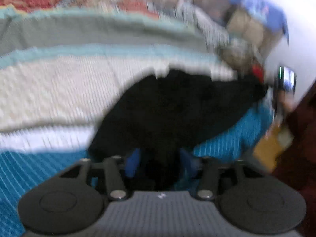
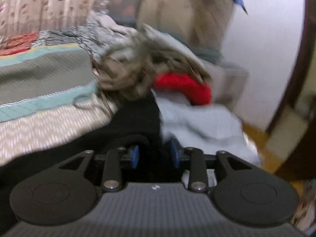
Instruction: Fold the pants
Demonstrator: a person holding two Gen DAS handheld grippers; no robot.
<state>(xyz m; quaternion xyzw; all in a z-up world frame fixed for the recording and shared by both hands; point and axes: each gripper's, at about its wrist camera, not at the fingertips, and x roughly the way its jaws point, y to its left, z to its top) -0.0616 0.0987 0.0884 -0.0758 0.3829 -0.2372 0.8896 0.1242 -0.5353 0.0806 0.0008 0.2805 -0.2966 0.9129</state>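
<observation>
The black pants (image 1: 177, 108) lie on a striped bedspread (image 1: 59, 90), spreading up and to the right in the blurred left wrist view. My left gripper (image 1: 160, 162) is shut on the near edge of the pants, with black cloth between its blue fingertips (image 1: 132, 164). In the right wrist view the pants (image 2: 136, 118) run from the lower left up toward a pile of clothes. My right gripper (image 2: 155, 154) is shut on a fold of the pants, with cloth bunched between its blue pads (image 2: 134, 156).
A heap of clothes sits at the bed's far right: a grey-brown crumpled garment (image 2: 128, 73), a red item (image 2: 183, 88) and a pale blue cloth (image 2: 199, 126). A white wall (image 2: 266, 59) and dark wooden door frame (image 2: 292, 83) stand to the right. A phone (image 1: 287, 79) shows at the bed's edge.
</observation>
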